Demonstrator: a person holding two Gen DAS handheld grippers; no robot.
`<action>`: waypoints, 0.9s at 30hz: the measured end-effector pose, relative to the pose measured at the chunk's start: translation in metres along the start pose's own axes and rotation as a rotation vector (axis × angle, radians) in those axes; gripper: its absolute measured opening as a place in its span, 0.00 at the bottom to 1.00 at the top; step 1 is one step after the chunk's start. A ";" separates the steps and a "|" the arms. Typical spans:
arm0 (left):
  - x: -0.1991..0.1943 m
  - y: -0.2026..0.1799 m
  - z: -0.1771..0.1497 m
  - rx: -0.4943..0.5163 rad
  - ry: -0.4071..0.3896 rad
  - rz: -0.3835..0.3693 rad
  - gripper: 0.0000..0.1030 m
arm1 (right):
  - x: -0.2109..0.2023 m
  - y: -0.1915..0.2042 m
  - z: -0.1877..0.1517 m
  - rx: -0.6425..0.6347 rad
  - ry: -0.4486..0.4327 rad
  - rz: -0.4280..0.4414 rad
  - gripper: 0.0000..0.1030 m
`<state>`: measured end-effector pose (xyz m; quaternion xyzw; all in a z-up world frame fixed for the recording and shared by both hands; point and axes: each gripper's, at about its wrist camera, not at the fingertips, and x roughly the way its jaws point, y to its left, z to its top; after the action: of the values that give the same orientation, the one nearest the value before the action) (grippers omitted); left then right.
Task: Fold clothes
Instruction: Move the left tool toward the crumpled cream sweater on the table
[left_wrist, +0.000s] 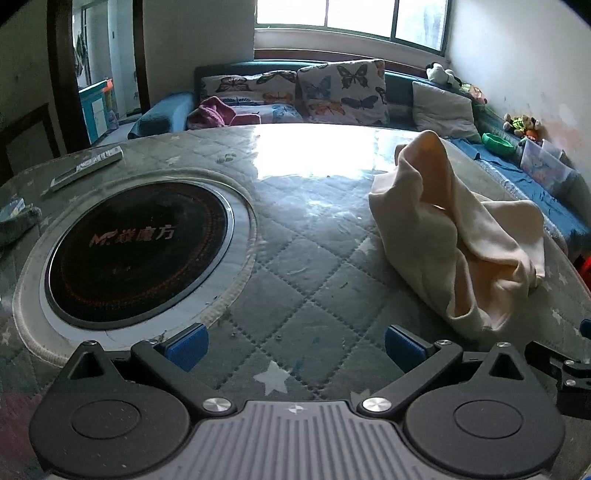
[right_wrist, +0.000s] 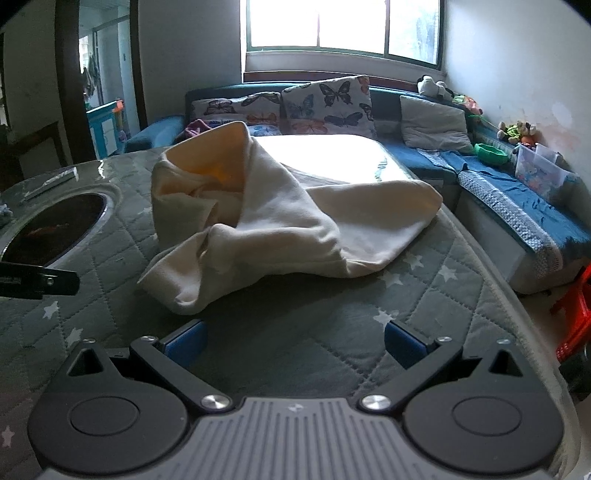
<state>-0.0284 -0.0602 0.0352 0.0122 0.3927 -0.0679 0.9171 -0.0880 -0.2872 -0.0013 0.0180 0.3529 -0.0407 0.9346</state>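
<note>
A crumpled cream garment (left_wrist: 458, 229) lies in a heap on the round quilted grey table (left_wrist: 295, 266), to the right in the left wrist view and straight ahead in the right wrist view (right_wrist: 280, 218). My left gripper (left_wrist: 295, 347) is open and empty, low over the table, with the garment ahead and to its right. My right gripper (right_wrist: 293, 345) is open and empty, just short of the garment's near edge. Part of the left gripper (right_wrist: 40, 280) shows at the left edge of the right wrist view.
A black induction hob (left_wrist: 136, 254) is set into the table's left half. A remote control (left_wrist: 86, 168) lies at the far left edge. A blue sofa (right_wrist: 517, 206) with butterfly cushions (left_wrist: 340, 92) wraps behind and right of the table. A red stool (right_wrist: 576, 321) stands at right.
</note>
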 end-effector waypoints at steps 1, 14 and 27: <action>0.000 -0.001 0.000 0.005 0.000 0.001 1.00 | 0.000 0.001 0.000 -0.001 0.000 0.001 1.00; 0.002 -0.016 0.012 0.052 0.003 -0.005 1.00 | 0.000 0.001 0.004 -0.002 -0.008 0.011 1.00; 0.007 -0.033 0.039 0.090 -0.014 -0.020 1.00 | 0.002 -0.002 0.018 -0.016 -0.026 0.030 1.00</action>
<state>0.0001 -0.0961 0.0584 0.0490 0.3828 -0.0948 0.9176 -0.0752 -0.2902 0.0111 0.0152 0.3410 -0.0242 0.9396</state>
